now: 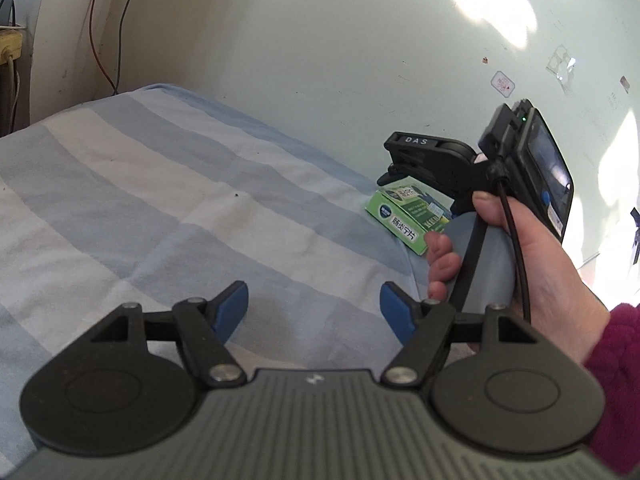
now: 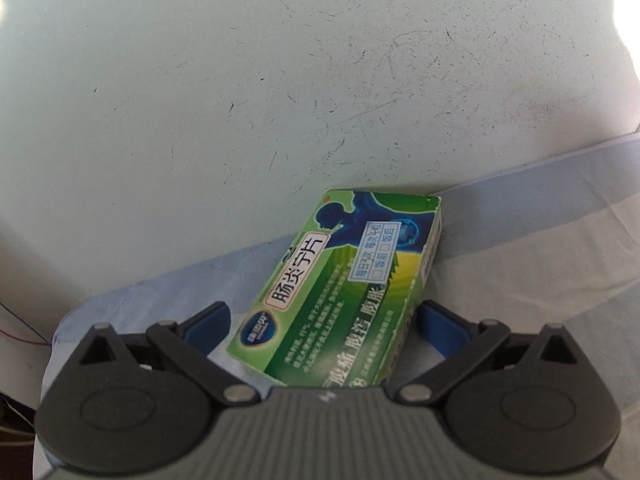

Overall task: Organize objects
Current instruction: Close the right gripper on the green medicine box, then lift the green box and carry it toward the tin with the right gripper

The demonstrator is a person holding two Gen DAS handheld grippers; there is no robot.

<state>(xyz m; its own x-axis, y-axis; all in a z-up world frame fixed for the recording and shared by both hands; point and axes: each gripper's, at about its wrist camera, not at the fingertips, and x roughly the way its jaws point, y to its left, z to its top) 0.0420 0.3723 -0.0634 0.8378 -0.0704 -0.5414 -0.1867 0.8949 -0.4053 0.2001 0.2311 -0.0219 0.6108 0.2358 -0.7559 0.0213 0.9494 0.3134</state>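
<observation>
Right tool (image 2: 322, 326): jaws spread wide, pads clear of the box (image 2: 340, 292) on both sides. Box sits between them, lying flat on the bed (image 2: 540, 240), far end against the wall (image 2: 280, 80). Lower centre of the right wrist frame. Green carton, blue figure, Chinese print.

Left tool (image 1: 314, 312): jaws spread partway, nothing between them, only striped sheet below. Bottom centre of its frame.

From the left wrist view: box (image 1: 404, 216) at right of centre, at the bed's far edge by the wall. Right tool (image 1: 400, 168) sits over it, tips mostly hidden. Hand (image 1: 516, 256) grips its grey handle; maroon sleeve (image 1: 616, 380) at lower right. Cables (image 1: 108, 20) hang down the wall at upper left.
</observation>
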